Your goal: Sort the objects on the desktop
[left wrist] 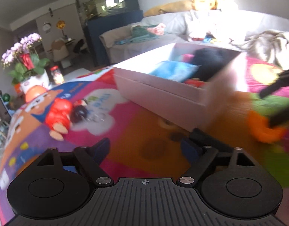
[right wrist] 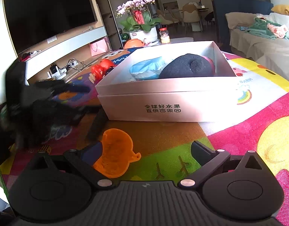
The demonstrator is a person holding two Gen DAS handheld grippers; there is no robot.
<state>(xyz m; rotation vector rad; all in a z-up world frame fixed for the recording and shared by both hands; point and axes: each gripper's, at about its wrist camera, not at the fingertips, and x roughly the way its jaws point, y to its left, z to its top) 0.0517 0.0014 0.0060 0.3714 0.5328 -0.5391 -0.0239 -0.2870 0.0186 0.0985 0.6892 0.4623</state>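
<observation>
Openly, both hand-held grippers [left wrist: 144,146] [right wrist: 146,150] frame one orange toy [right wrist: 114,154], one white box [right wrist: 163,98].

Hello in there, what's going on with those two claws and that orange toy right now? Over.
Left gripper open, empty. Right gripper open, orange toy flat on mat beside its left finger, not gripped. White box just beyond, already holding items. Path clear.

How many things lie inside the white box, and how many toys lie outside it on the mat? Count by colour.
Inside the white box:
blue bag: 1
black plush: 1
On the mat:
orange toy: 1
red toy: 1
Total: 4
</observation>
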